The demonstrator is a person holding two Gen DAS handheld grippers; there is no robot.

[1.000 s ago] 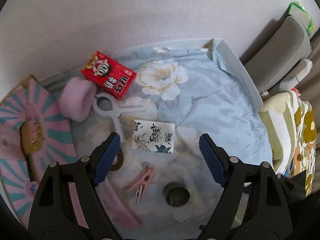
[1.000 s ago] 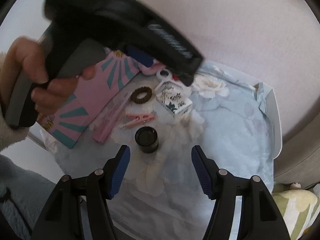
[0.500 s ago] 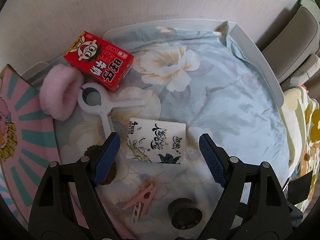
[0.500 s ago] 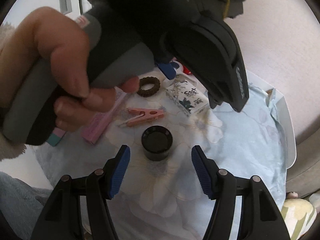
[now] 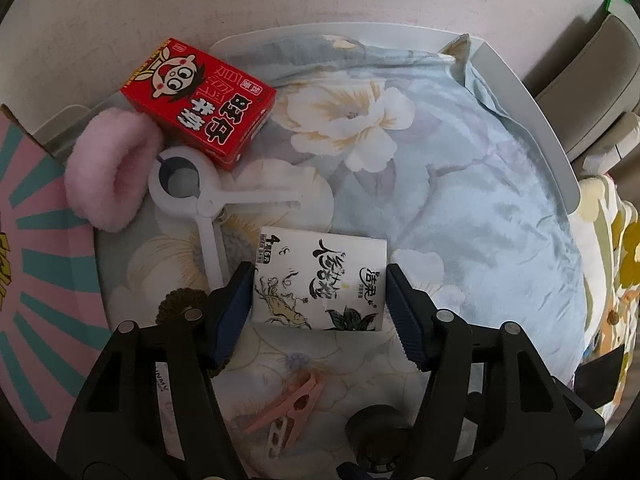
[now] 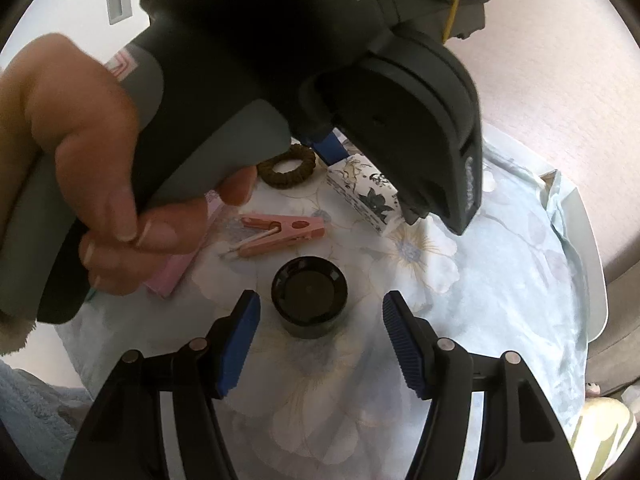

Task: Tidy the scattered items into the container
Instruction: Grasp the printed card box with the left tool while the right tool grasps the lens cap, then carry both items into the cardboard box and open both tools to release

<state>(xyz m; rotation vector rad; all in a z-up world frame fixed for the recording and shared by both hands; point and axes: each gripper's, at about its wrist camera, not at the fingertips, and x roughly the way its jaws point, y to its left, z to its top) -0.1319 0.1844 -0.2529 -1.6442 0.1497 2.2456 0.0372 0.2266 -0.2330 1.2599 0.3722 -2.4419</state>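
My left gripper (image 5: 320, 304) is open with its blue pads on either side of a white tissue pack (image 5: 320, 280) with ink drawings, lying on the floral cloth. The pack also shows in the right wrist view (image 6: 362, 196), under the left gripper's body. My right gripper (image 6: 320, 336) is open just before a small black jar (image 6: 309, 294). A pink clothespin (image 6: 280, 234), a brown hair tie (image 6: 286, 166), a red milk carton (image 5: 200, 100), a pink fluffy scrunchie (image 5: 106, 172) and a white clip (image 5: 200, 204) lie around.
A pink and teal striped box (image 5: 36, 272) lies at the left edge of the cloth. The white tray rim (image 5: 532, 120) runs round the cloth's far and right side. A pink flat bar (image 6: 176, 264) lies under the hand. A striped cushion (image 5: 612, 272) is at the right.
My left gripper has moved forward and down until its pads flank the tissue pack. My right gripper has moved closer to the black jar.
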